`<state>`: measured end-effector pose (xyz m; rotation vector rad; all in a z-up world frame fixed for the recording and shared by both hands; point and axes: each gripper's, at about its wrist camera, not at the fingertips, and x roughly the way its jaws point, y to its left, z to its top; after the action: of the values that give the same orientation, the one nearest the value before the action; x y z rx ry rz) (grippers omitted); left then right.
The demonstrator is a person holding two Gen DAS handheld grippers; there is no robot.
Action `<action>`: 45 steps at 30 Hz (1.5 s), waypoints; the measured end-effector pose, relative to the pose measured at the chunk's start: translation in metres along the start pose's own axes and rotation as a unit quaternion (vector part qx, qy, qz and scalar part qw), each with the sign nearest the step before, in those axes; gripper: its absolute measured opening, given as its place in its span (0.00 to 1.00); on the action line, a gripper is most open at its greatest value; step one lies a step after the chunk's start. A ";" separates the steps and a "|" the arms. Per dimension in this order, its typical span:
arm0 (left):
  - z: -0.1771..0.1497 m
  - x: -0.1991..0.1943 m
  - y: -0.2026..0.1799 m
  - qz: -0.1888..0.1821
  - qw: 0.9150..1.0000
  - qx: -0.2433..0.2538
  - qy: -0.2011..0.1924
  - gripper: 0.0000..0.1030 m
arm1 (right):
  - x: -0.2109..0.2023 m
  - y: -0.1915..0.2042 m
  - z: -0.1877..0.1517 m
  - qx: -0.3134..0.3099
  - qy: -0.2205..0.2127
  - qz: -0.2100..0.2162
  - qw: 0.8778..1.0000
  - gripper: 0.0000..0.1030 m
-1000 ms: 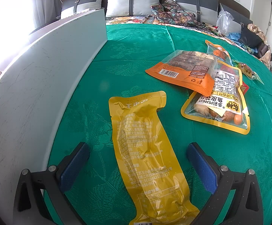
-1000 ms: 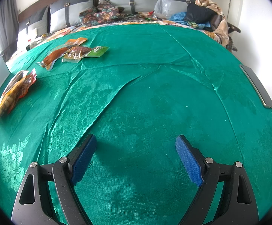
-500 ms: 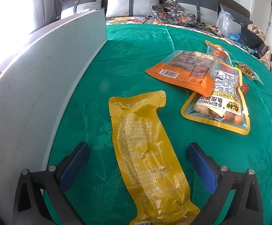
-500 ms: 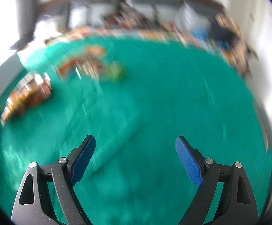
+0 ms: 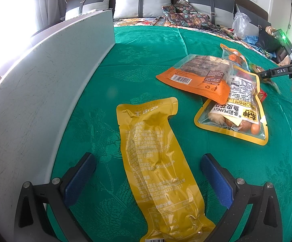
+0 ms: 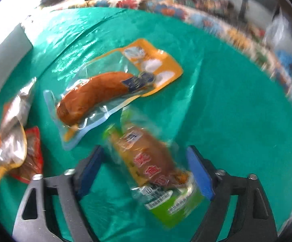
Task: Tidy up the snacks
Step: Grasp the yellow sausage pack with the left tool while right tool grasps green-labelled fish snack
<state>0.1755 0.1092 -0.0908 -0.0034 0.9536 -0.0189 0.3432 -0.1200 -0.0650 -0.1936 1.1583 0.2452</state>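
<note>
On the green cloth (image 5: 146, 60) a long yellow snack pouch (image 5: 156, 161) lies between the wide-apart fingers of my left gripper (image 5: 148, 177), which is open and touches nothing. Beyond it lie an orange pouch (image 5: 196, 74) and a peanut pouch (image 5: 238, 109). My right gripper (image 6: 146, 171) hangs over a green-edged meat pouch (image 6: 154, 165); its jaws are closing with the pouch between them, pads still clear of it. A sausage pouch (image 6: 105, 92) lies just beyond. The right tool's body (image 5: 283, 70) shows at the left wrist view's right edge.
A grey-white board (image 5: 35, 100) stands upright along the cloth's left side. Pillows (image 5: 142, 0) and a patterned blanket (image 5: 186, 16) lie at the back. A silver-orange bag (image 6: 13, 141) and a red packet (image 6: 33, 153) sit left of the right gripper.
My right gripper has swung across the cloth to the snack pile and now straddles the green-edged pouch, its jaws narrower. The right tool has entered the left wrist view. The left gripper stayed still.
</note>
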 end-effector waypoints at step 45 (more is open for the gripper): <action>-0.008 -0.130 0.004 -0.165 0.986 -0.033 -0.015 0.46 | -0.174 0.091 -0.250 0.310 -0.136 0.176 0.925 0.46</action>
<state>0.0945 0.1153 0.0104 -0.2220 0.9149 -0.2926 0.0309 -0.1180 -0.0040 0.5972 0.9365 0.2008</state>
